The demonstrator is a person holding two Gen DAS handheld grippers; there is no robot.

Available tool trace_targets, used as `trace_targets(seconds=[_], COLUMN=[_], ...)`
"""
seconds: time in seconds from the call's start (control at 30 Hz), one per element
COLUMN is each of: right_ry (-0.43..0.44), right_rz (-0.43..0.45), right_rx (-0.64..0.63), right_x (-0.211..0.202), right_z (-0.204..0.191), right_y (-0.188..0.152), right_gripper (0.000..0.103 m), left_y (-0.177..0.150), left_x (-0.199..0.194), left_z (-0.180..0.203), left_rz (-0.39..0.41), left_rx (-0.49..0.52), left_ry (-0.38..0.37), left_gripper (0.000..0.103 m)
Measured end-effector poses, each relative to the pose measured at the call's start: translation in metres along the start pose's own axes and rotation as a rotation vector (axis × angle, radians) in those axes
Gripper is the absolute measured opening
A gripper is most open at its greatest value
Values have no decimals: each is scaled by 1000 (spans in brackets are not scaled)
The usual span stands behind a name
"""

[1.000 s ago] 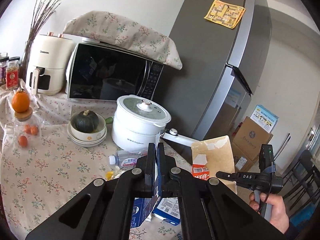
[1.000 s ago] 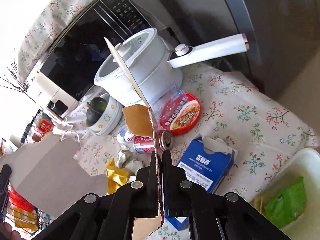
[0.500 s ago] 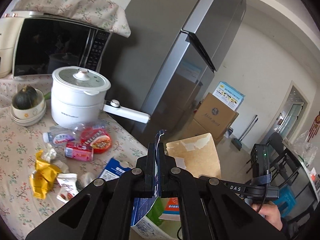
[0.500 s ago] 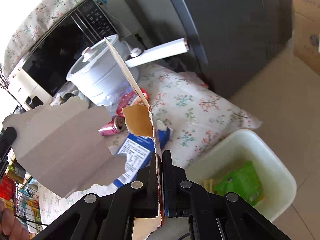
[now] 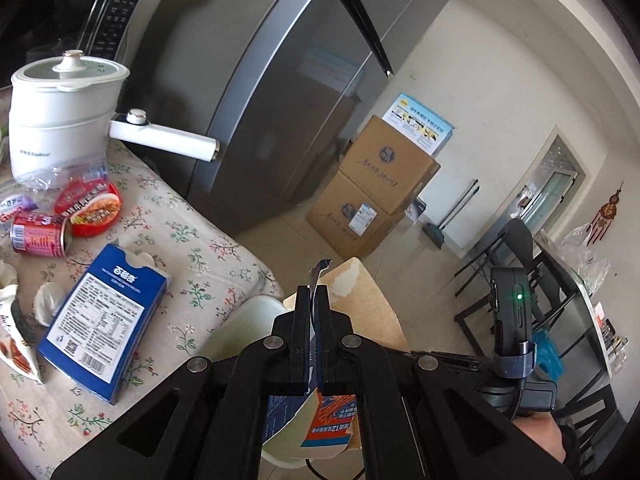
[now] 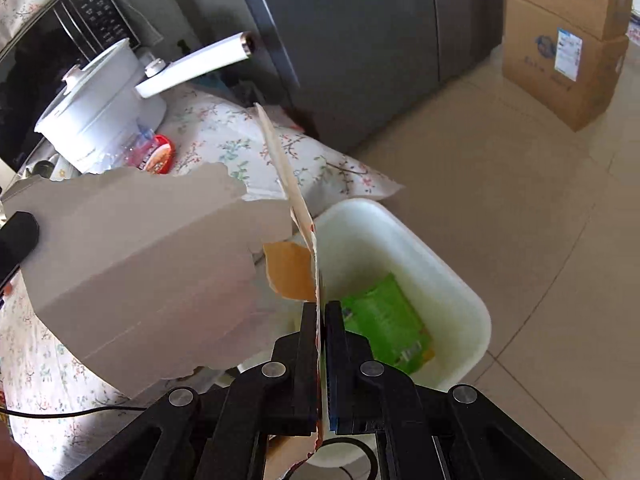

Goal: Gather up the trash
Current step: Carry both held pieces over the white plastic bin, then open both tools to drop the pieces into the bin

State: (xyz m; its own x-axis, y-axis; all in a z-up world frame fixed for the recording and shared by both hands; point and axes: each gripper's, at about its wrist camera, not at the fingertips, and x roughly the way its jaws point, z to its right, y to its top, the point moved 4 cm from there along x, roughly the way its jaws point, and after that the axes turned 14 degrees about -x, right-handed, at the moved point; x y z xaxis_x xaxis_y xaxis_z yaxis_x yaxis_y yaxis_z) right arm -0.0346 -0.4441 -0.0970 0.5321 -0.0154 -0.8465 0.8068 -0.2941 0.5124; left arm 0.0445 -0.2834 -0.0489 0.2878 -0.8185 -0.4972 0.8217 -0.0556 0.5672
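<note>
- Torn carton piece (image 6: 132, 264), grey on the inside face: held in the air over the near edge of the white bin (image 6: 444, 280), partly above the table edge. Judged to be placed for release into the bin.
- Second scrap, a brown card piece (image 6: 288, 276) with a red printed edge: hangs directly over the bin opening, for the same reason.
- Left gripper (image 5: 315, 300): jaws clamped on a thin blue-printed edge of the carton piece, which rises between the fingers and hangs below them.
- Right gripper (image 6: 320, 312): jaws closed on the card piece, which stands edge-on above the fingertips; pointed steeply down at the bin.
- Bin contents: one green packet (image 6: 384, 324).
- Outstanding on the floral tablecloth (image 5: 200, 248): blue box (image 5: 104, 320), red can (image 5: 38, 234), red-lidded bowl (image 5: 90, 210), wrappers.
</note>
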Motion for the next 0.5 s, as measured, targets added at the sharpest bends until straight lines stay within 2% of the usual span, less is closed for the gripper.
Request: trace_targets(seconds=[0.17,0.37,0.5], right_ry=[-77,-94,-98], right_rz=[-35,-61,-109], right_rx=[-17,4,26], right_x=[10,26,34], right_z=[8,20,23], right_y=[-3,-8,-13], right_gripper=[3,7,11], left_y=[-15,-25,-30], left_x=[31,62,71], left_z=[-1,-10,-12], left_rz=[-33,-62,-100], left_rx=[28,56,69], left_ry=[13,68,117], left_gripper=[1,1,3])
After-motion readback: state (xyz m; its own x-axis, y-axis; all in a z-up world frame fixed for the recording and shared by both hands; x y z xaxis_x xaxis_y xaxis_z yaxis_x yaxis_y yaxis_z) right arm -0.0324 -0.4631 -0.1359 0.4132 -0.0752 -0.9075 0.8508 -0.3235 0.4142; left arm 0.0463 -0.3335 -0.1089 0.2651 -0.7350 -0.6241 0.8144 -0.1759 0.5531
